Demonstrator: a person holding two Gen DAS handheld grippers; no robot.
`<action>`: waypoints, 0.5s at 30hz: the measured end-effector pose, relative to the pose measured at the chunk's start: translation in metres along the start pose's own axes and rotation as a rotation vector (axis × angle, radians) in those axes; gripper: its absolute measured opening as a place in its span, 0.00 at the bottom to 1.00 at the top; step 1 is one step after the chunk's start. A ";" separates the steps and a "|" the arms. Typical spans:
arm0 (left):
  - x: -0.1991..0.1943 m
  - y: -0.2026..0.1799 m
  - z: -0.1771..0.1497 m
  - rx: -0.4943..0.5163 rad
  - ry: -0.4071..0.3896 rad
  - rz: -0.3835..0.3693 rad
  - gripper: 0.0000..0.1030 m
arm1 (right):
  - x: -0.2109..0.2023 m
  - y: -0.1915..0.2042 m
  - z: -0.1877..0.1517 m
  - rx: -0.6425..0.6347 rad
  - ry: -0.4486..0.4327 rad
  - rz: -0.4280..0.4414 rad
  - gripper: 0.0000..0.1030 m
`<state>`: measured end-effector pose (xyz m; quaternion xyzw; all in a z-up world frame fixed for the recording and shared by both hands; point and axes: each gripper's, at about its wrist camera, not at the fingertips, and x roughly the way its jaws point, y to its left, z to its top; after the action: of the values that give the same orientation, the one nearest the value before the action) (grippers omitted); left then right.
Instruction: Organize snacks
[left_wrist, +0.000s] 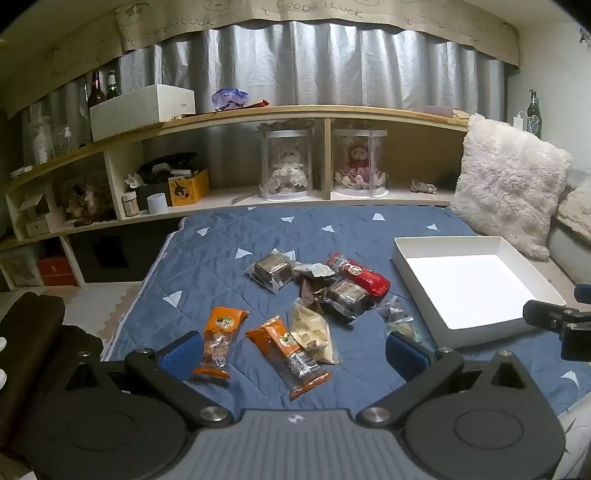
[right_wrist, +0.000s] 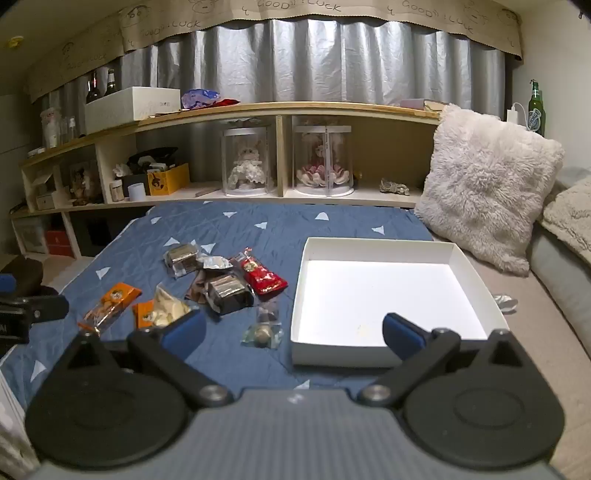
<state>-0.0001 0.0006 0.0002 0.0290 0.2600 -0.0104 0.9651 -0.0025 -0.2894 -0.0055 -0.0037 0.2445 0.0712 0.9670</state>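
Hovering above the near edge of the blue quilt (left_wrist: 229, 266), the left gripper (left_wrist: 293, 350) has its blue-padded fingers (left_wrist: 183, 352) spread wide, with nothing between them. Its left finger covers the lower end of one orange snack packet (left_wrist: 221, 332); a second orange packet (left_wrist: 291, 350) lies in the gap between the fingers, and a cream-coloured packet (left_wrist: 314, 332) overlaps its upper right side. Beyond them sits a loose heap: a dark wrapped cake (left_wrist: 271, 271), another dark wrapped block (left_wrist: 345, 295) and a red packet (left_wrist: 360, 275), piled so that the brown and silver wrappers between them are hard to tell apart. A small clear packet (left_wrist: 399, 319) lies apart from the heap, near the white tray (left_wrist: 417, 284); the left gripper's right finger hides its lower end.

The right gripper (right_wrist: 293, 332) is likewise spread and holds nothing, its right finger over the near edge of the tray (right_wrist: 343, 358). The tray stands on the quilt just right of the snacks, nothing visible inside it but a faint yellowish mark. From this view the small clear packet (right_wrist: 263, 328) shows a round pale item inside; its print is unreadable. The left finger cuts off the cream packet (right_wrist: 168, 308). A crumpled silvery scrap (right_wrist: 505, 302) lies right of the tray, too small to identify.
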 end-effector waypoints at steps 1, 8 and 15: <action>0.000 0.000 0.000 -0.001 0.000 0.000 1.00 | 0.000 0.000 0.000 0.001 0.004 0.000 0.99; -0.001 -0.006 -0.001 -0.003 0.006 -0.006 1.00 | 0.000 0.000 0.000 0.003 0.000 0.001 0.99; 0.002 -0.007 -0.004 -0.002 0.010 -0.012 1.00 | 0.001 0.001 0.001 -0.004 0.006 -0.001 0.99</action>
<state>-0.0002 -0.0065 -0.0046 0.0265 0.2648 -0.0159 0.9638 -0.0011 -0.2884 -0.0052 -0.0061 0.2474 0.0712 0.9663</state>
